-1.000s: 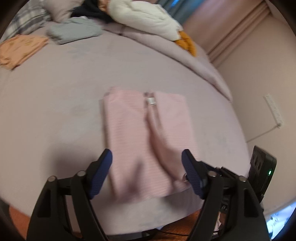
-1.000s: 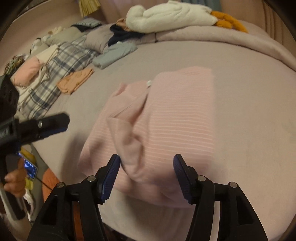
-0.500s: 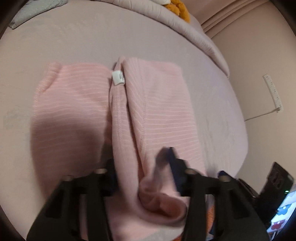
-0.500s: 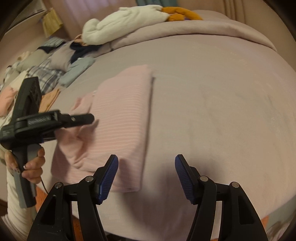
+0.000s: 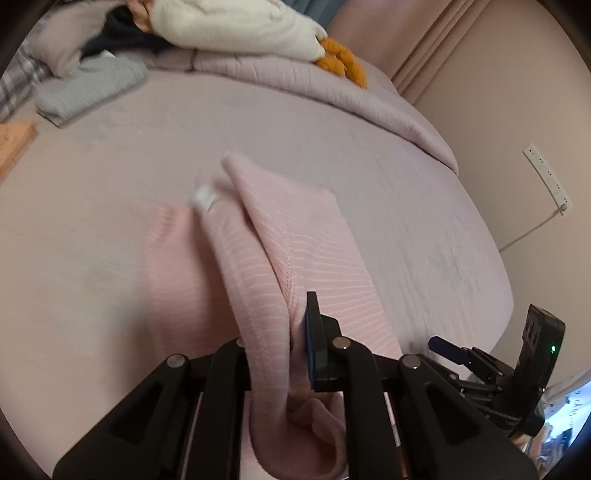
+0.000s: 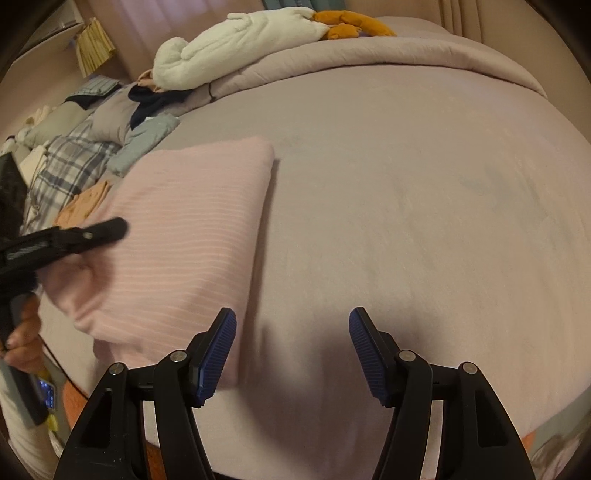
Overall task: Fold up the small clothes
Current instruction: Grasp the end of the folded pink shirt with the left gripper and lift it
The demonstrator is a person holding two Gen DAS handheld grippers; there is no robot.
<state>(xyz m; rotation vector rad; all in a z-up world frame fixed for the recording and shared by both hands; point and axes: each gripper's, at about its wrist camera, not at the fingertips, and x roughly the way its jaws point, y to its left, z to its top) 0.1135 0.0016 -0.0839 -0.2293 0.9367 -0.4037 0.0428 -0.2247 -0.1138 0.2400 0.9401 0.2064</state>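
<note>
Pinching a raised ridge of the pink striped garment [image 5: 310, 258], the left hand-held gripper [image 5: 295, 343] sits at the 6 o'clock edge of its own view, its jaws having just closed until clenched on the cloth, which bunches up between them and spills in a soft roll toward the camera. In the right wrist view that same left hand-held gripper [image 6: 107, 230] enters from 9 o'clock, with a hand [image 6: 24, 332] wrapped round its handle below. The right hand-held gripper [image 6: 291, 350] is released, jaws standing apart with nothing between them, above bare bed [image 6: 406, 221] sheet just beside the garment's near corner; its left blue pad lies close over that corner's edge.

The garment lies on the mauve bed, partly folded, its flat striped panel stretching away toward 11 o'clock in the right wrist view, with a small white label [image 5: 205, 197] showing near its far end in the left wrist view.

Farther off, toward 10 o'clock, rest a folded grey-blue piece [image 6: 147, 142], an orange piece [image 6: 83, 203] and a plaid cloth [image 6: 70, 162]. At 12 o'clock a rolled mauve duvet [image 6: 369, 51] runs across the bed's far side, carrying a white plush item [image 6: 236, 40] with orange parts [image 6: 351, 26]. At 3 o'clock in the left wrist view, a white power strip [image 5: 546, 177] hangs on the wall.
</note>
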